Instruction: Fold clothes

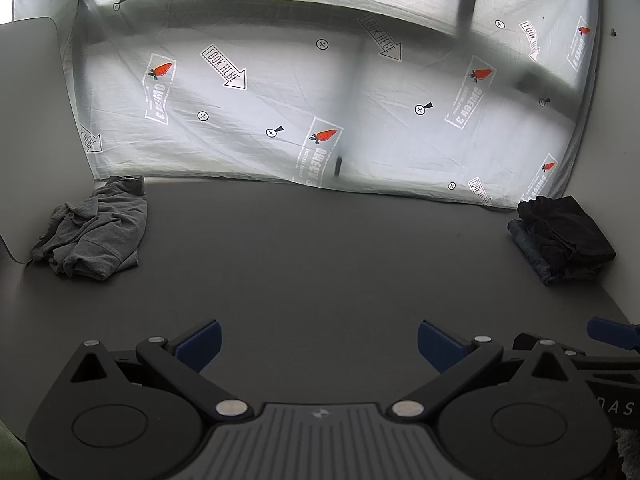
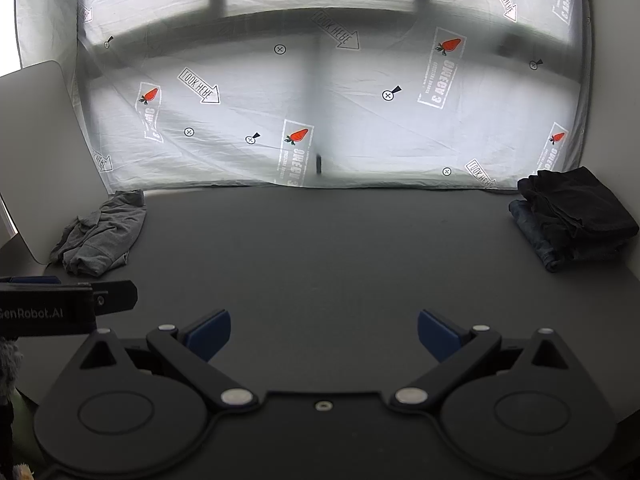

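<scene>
A crumpled grey shirt point(image 1: 94, 229) lies at the far left of the dark table point(image 1: 320, 264); it also shows in the right wrist view point(image 2: 100, 236). At the far right, a folded black garment point(image 1: 568, 228) sits on folded blue jeans point(image 1: 530, 249), also seen in the right wrist view as the black garment point(image 2: 580, 208) on the jeans point(image 2: 536, 236). My left gripper point(image 1: 319, 346) is open and empty over the near table. My right gripper point(image 2: 324, 336) is open and empty beside it. Both are well short of the clothes.
A white printed sheet point(image 1: 320, 100) hangs behind the table's far edge. A grey panel point(image 1: 28, 120) leans at the left, next to the grey shirt. The right gripper's blue tip point(image 1: 612, 334) shows in the left wrist view; the left gripper's body point(image 2: 60, 306) shows in the right.
</scene>
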`<action>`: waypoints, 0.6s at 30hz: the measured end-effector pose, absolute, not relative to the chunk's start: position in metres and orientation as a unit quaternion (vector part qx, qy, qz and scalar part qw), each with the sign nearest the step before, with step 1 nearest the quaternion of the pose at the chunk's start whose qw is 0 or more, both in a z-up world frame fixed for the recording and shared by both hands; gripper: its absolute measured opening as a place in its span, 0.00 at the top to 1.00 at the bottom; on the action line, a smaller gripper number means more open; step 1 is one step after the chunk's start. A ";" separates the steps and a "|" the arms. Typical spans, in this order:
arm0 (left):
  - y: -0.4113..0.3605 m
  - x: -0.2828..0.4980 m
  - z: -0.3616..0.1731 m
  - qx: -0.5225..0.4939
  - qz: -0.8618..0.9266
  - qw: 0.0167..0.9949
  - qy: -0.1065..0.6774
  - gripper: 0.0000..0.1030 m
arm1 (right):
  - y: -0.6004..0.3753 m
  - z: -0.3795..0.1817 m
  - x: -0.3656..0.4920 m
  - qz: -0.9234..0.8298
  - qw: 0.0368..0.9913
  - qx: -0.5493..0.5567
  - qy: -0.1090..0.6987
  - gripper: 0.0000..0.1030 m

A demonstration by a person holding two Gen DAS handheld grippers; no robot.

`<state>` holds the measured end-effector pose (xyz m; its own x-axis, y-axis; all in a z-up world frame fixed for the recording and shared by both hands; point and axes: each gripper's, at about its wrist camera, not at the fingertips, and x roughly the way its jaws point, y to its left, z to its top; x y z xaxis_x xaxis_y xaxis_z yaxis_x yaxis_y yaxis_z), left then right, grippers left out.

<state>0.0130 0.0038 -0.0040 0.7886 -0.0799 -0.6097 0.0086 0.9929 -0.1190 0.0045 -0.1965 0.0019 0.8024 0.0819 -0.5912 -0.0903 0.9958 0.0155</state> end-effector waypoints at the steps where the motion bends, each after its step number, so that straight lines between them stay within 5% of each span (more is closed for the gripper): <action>1: 0.003 0.013 -0.004 -0.055 -0.024 0.944 0.324 0.00 | -0.197 0.002 0.005 0.045 0.949 -0.007 0.311 0.02; 18: -0.001 0.016 -0.003 -0.050 -0.023 0.945 0.322 0.00 | -0.195 0.002 0.007 0.049 0.948 -0.008 0.314 0.02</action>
<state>0.0155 -0.0014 -0.0026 0.7918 -0.0751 -0.6061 0.0108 0.9940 -0.1090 0.0073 -0.1949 0.0021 0.7982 0.0871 -0.5961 -0.0975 0.9951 0.0148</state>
